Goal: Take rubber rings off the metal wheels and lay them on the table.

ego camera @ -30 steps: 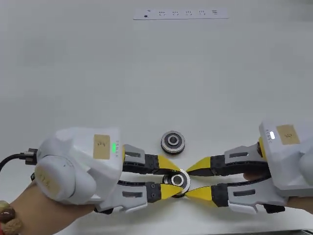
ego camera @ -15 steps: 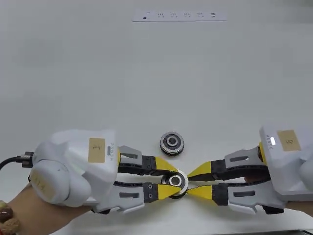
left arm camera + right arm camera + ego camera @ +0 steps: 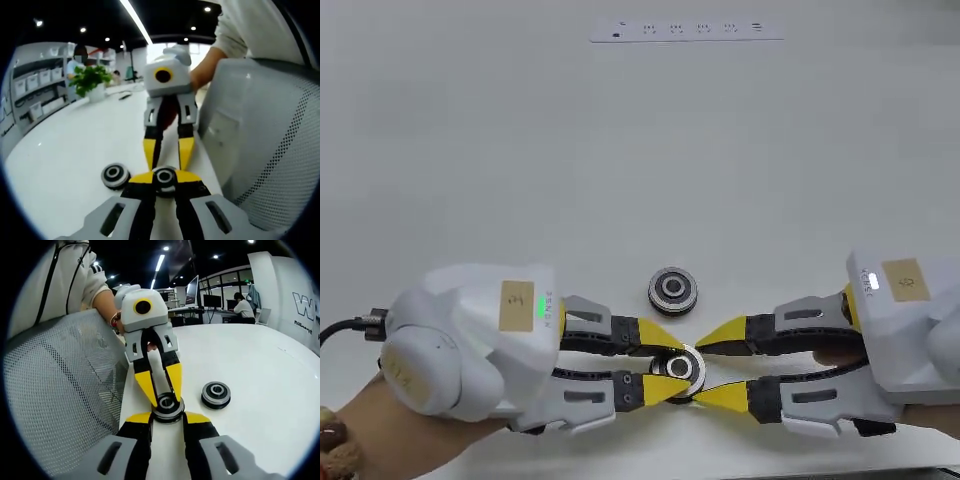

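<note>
The table should carry the load in this step. The held wheel sits flat on it near the front edge, and it is best kept pressed down there so it cannot skate or flip. The likely step is peeling the first rubber ring. One claw has to anchor the metal while the other catches only the dark band round the rim and draws it away from the wheel, up over the lip. The pull should be slow and level, since the ring will probably stretch and then snap free.

The left claw comes at the held wheel from its left. Its yellow tips are pinched on the wheel's two sides, which makes it the anchor. The right claw comes in from the wheel's right, nose to nose with the left one. Its jaws stand parted a little wider than the wheel, with the tips flanking the rim. It cannot be told whether they press on it.

The second wheel lies just beyond the held wheel, apart from both claws, with its ring on. The held wheel's rubber ring also looks seated on its rim.
</note>
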